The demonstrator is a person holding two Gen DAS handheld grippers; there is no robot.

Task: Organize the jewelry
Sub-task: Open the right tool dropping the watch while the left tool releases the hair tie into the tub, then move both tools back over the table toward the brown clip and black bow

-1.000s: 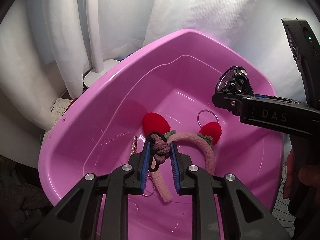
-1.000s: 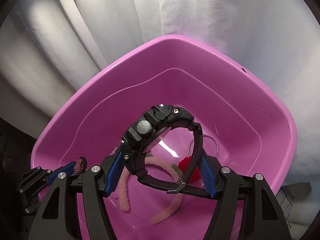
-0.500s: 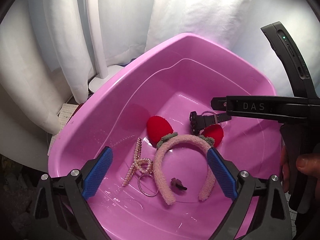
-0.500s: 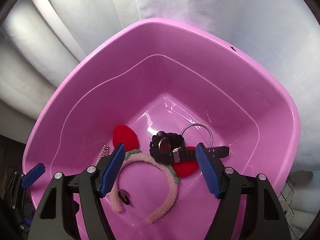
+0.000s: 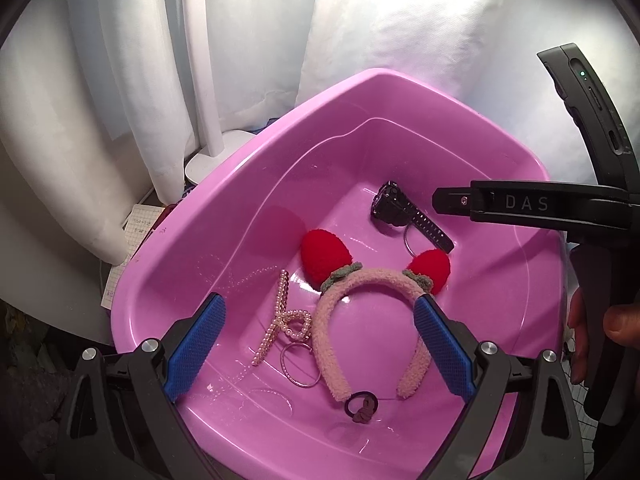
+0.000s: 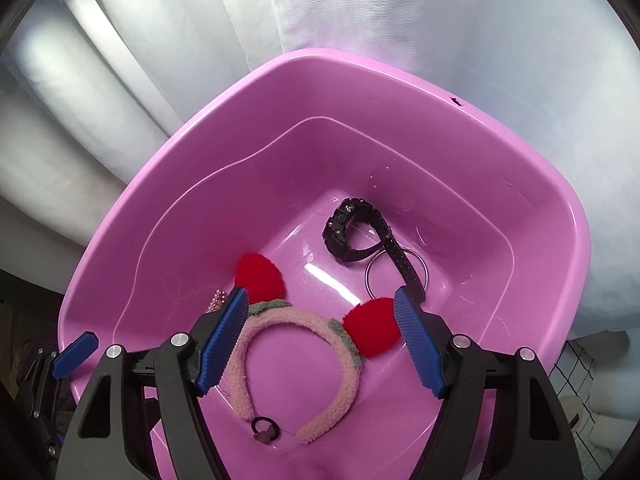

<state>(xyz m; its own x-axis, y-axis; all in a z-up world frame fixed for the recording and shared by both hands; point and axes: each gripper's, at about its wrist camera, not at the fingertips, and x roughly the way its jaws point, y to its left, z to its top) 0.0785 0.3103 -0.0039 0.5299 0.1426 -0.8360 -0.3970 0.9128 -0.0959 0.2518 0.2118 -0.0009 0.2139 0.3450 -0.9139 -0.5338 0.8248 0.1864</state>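
**Both grippers empty over the basin, jewelry gathered inside**

Left wrist view: my left gripper (image 5: 318, 340) hangs over the pink basin (image 5: 224, 216) with its jaws spread wide and nothing between the ribbed blue pads (image 5: 196, 350). Framed in the gap lies the fuzzy pink headband (image 5: 370, 280), an arch of plush with two red felt-like ears. Just inside my left finger sits the pearl string (image 5: 282, 316), small glossy beads looped on themselves, touching a thin metal ring (image 5: 298, 364). Below the headband's end, nearest me, is a knotted hair tie (image 5: 362, 404). Beyond the fingertips, the black watch (image 5: 400, 210) rests on the smooth plastic floor, strap stretched out. The right gripper (image 5: 452, 202) shows side-on over the far right wall.

Right wrist view: my right gripper (image 6: 320, 338) is also parted and holds nothing. The headband's ears sit just past each fingertip. Farther ahead, the chunky watch lies on its side with its perforated rubbery strap crossing a second thin hoop (image 6: 396, 272).

I judge the task well advanced: every piece I can see is already in the basin. Whether more waits outside, I cannot tell.
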